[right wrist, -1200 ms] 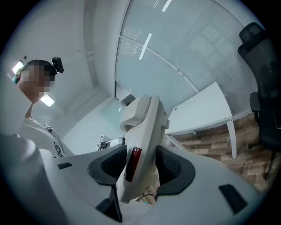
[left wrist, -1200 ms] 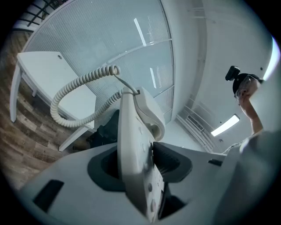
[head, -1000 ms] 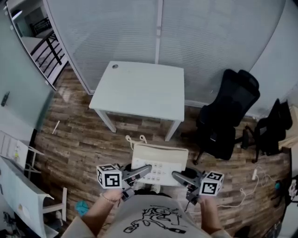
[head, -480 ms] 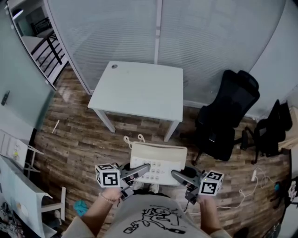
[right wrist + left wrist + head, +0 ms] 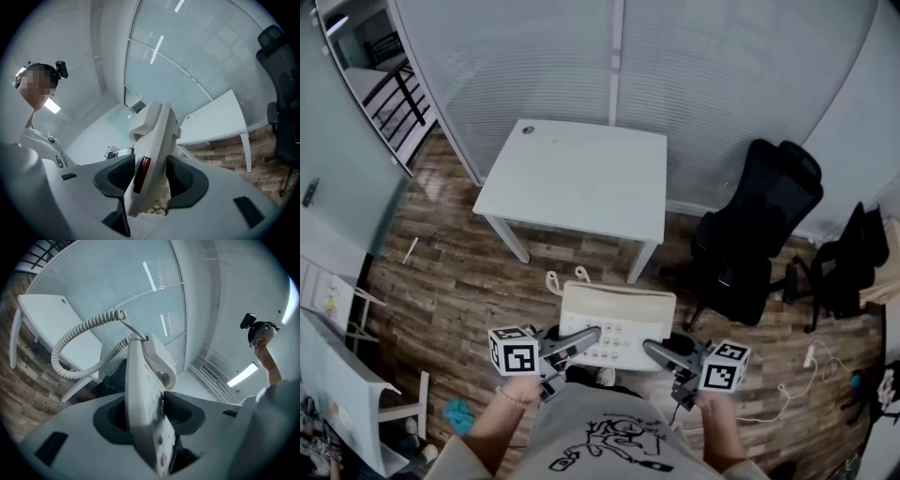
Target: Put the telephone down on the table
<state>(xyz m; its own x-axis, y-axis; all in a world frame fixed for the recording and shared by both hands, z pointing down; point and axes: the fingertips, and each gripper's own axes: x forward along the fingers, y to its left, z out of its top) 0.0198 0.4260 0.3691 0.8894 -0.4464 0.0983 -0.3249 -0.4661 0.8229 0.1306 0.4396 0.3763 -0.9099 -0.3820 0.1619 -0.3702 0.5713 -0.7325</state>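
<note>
A cream desk telephone (image 5: 617, 323) with its handset on top hangs in the air over the wooden floor, in front of the person's body. My left gripper (image 5: 586, 336) is shut on its left edge and my right gripper (image 5: 654, 352) on its right edge. In the left gripper view the telephone (image 5: 146, 390) stands edge-on between the black pads (image 5: 180, 412), and its coiled cord (image 5: 77, 341) loops off to the left. The right gripper view shows the telephone (image 5: 157, 136) clamped between the pads (image 5: 185, 178), with a red strip on its side. The white table (image 5: 577, 178) stands farther ahead, bare.
A black office chair (image 5: 759, 234) stands right of the table, and a second one (image 5: 848, 253) is at the far right. A frosted glass wall with blinds runs behind the table. A white cable (image 5: 811, 361) lies on the floor at right. White furniture (image 5: 347, 380) stands at the left.
Both grippers keep their hold on the telephone and stay almost where they were. The head view has shifted slightly, so the table and telephone sit a little higher in the frame.
</note>
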